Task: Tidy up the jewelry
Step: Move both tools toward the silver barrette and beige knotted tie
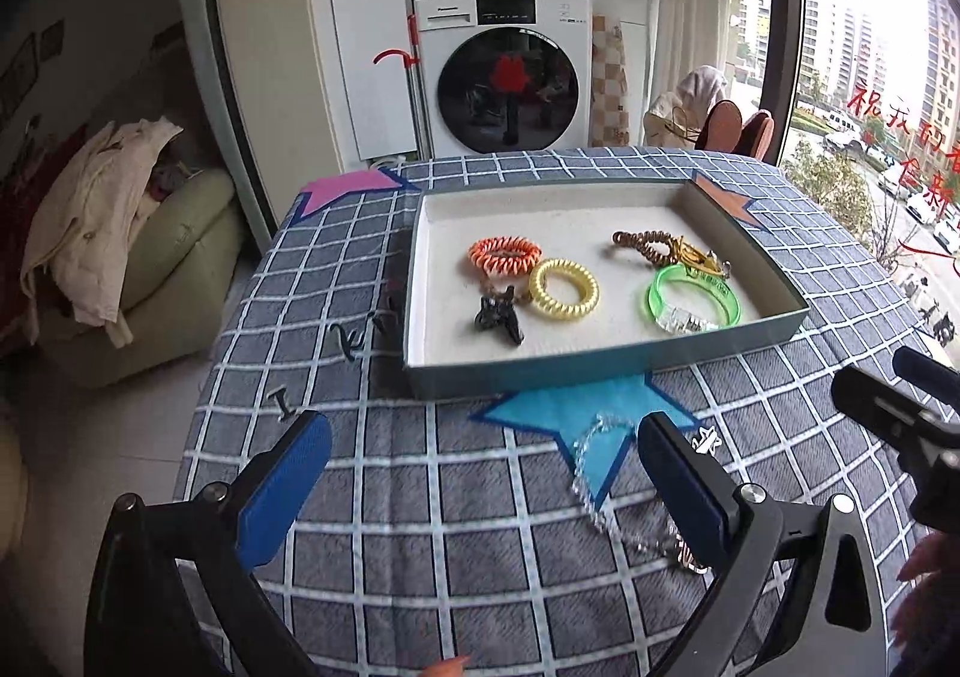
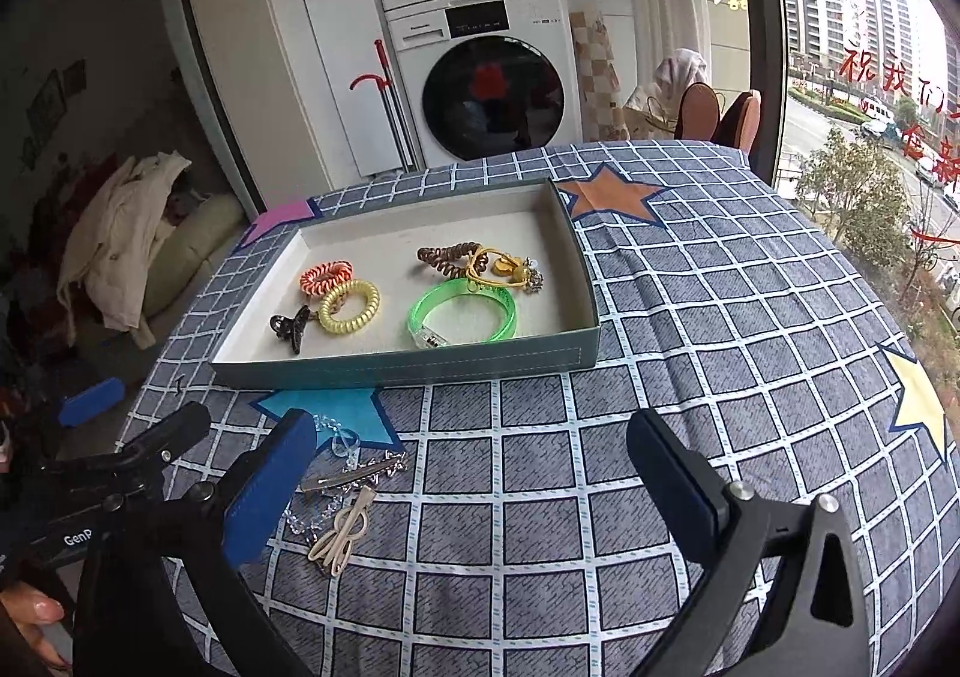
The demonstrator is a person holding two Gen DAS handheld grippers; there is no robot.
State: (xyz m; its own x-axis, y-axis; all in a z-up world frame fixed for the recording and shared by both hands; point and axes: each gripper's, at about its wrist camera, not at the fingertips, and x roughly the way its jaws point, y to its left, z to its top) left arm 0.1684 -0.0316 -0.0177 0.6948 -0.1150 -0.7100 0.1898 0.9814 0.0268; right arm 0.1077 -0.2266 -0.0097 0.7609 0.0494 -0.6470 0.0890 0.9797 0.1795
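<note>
Both the left gripper (image 1: 483, 458) and right gripper (image 2: 471, 464) gape wide and empty, so the clear bead chain (image 1: 591, 473) at lower centre, lying outside the tray (image 1: 600, 362), should be pinched at a bunched spot.

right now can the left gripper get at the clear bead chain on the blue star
Probably yes. The left gripper is open and empty, and the clear bead chain lies loose on the tablecloth just ahead, by its right finger, outside the tray.

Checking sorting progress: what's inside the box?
Inside the box: orange coil, yellow coil, brown coil, green bangle, black claw clip, gold trinkets. Nothing visibly hidden.
</note>
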